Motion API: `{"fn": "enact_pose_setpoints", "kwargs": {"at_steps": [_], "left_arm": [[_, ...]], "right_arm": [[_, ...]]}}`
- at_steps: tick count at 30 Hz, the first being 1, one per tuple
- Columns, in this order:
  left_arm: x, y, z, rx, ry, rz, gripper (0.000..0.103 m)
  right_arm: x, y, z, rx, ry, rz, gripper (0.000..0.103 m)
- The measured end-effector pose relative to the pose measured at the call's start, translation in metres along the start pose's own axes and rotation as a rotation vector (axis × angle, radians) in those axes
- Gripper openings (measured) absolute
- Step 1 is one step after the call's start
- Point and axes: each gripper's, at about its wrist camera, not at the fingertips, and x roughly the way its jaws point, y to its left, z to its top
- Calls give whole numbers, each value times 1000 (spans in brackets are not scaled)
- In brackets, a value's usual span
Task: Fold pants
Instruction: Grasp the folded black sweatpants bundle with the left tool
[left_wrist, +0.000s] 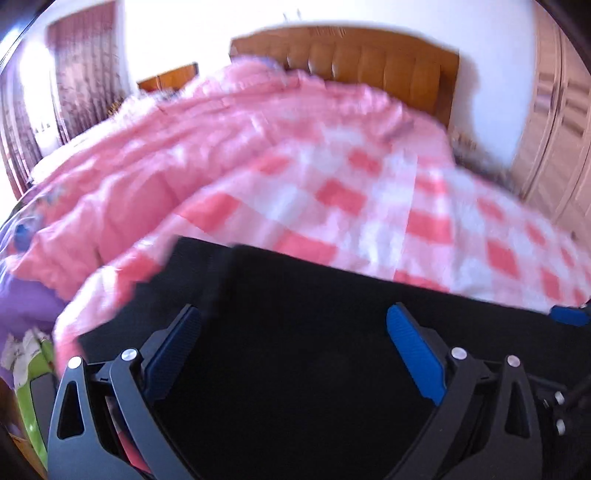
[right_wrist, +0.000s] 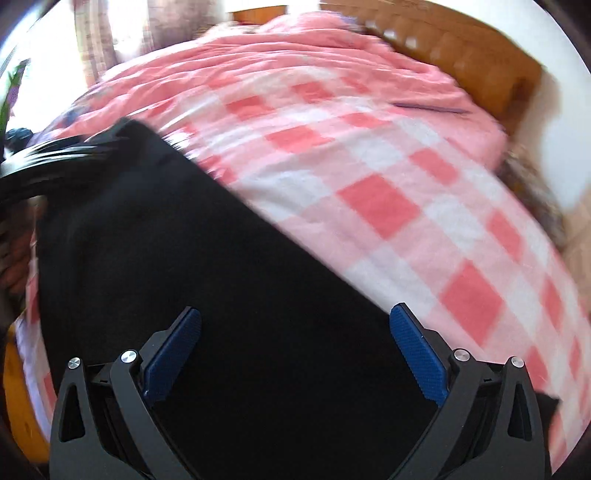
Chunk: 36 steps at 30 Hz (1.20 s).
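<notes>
Black pants (left_wrist: 314, 314) lie flat on a pink and white checked bedsheet (left_wrist: 351, 206). My left gripper (left_wrist: 293, 321) is open and empty, its blue-padded fingers spread just above the cloth. In the right wrist view the pants (right_wrist: 184, 258) fill the lower left, their edge running diagonally. My right gripper (right_wrist: 295, 321) is open and empty over them. The tip of the right gripper shows at the left view's right edge (left_wrist: 569, 315). The left gripper shows blurred at the right view's left edge (right_wrist: 55, 155).
A bunched pink duvet (left_wrist: 166, 155) lies on the far left half of the bed. A brown padded headboard (left_wrist: 362, 70) stands behind it. A wardrobe (left_wrist: 554, 147) is at the right. Curtains (left_wrist: 81, 81) hang at the left.
</notes>
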Motion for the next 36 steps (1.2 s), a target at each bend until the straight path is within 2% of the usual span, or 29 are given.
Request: {"fn": "enact_pose_setpoints", "kwargs": {"at_steps": [1, 3, 5, 7, 8, 10, 13, 14, 17, 22, 25, 26, 27, 28, 29, 31, 33, 36], "left_arm": [[-21, 21, -7, -73, -52, 15, 101], [-42, 69, -21, -250, -90, 32, 101], [-40, 114, -36, -417, -46, 19, 101], [-24, 144, -48, -505, 58, 33, 101], [-22, 150, -53, -522, 77, 30, 101], [-21, 153, -62, -517, 93, -22, 101], [-21, 147, -63, -485, 104, -98, 101], [-19, 145, -62, -483, 104, -127, 101], [-15, 143, -56, -489, 117, -165, 100], [3, 163, -59, -650, 157, -300, 100], [6, 167, -59, -674, 164, -354, 100], [6, 168, -59, -683, 162, -376, 98], [5, 169, -59, -701, 159, -400, 84], [5, 169, -60, -718, 173, -446, 75], [5, 167, -59, -719, 188, -466, 72], [11, 164, -57, -693, 215, -412, 72], [23, 163, -58, -715, 241, -430, 73], [29, 163, -47, -738, 223, -444, 73]], "right_arm": [[-7, 7, 5, 5, -25, 4, 98], [-17, 32, 14, -30, -77, 66, 98], [-24, 84, 25, -152, -107, 139, 98], [-21, 138, 32, -281, -115, 172, 98], [-17, 160, 33, -335, -106, 179, 98], [-7, 192, 33, -402, -98, 168, 98], [15, 218, 36, -430, -71, 138, 97], [20, 221, 36, -422, -67, 130, 94], [27, 215, 38, -365, -60, 150, 94], [32, 205, 40, -303, -58, 225, 98], [35, 200, 44, -279, -55, 255, 99], [35, 199, 45, -273, -55, 265, 99], [36, 197, 46, -264, -57, 278, 99], [36, 192, 48, -246, -61, 301, 99], [35, 188, 48, -227, -64, 324, 99], [34, 183, 47, -192, -67, 365, 99], [33, 179, 48, -170, -72, 389, 99], [31, 176, 48, -152, -79, 413, 99]]}}
